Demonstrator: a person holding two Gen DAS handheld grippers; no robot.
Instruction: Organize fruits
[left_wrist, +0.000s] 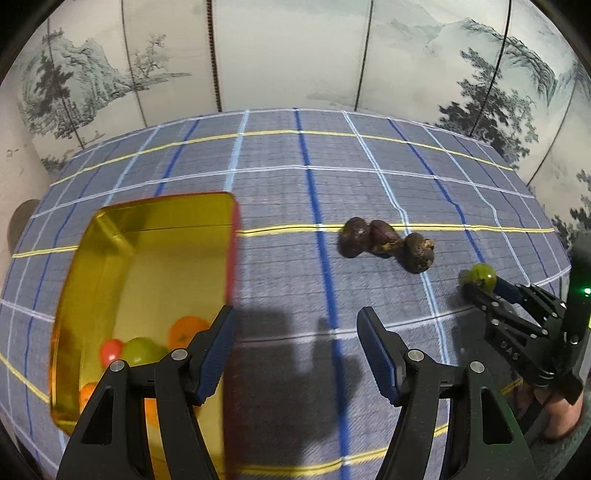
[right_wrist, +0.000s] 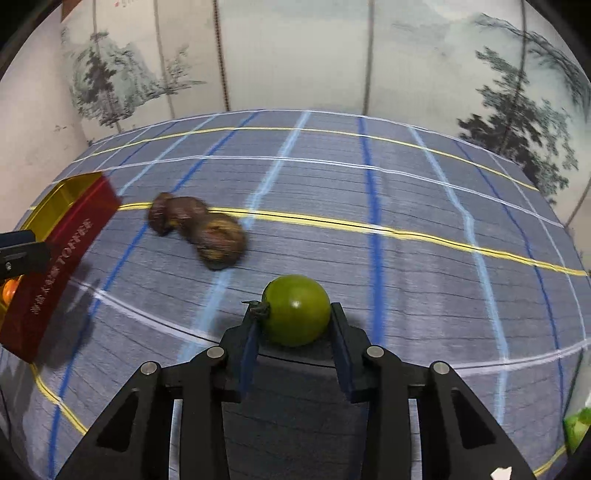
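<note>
Right gripper (right_wrist: 294, 325) pinches green fruit (right_wrist: 296, 309) across its middle, above the checked cloth (right_wrist: 406, 206). Small, smooth, probably firm and light; its round skin may slip. Left gripper (left_wrist: 295, 350) spread, empty, beside the tin (left_wrist: 147, 229). Brown fruits (left_wrist: 386, 243) blurred, possibly soft; take each at its widest part.

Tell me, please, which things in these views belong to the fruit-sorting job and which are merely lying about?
Part of the job:
- green fruit, clamped in the right gripper
- three dark brown fruits on the cloth
- gold-lined tin already holding orange, red and green fruit
- left gripper, open and empty

Just lying about:
- checked tablecloth
- painted screen
- white scrap at the near edge
</note>
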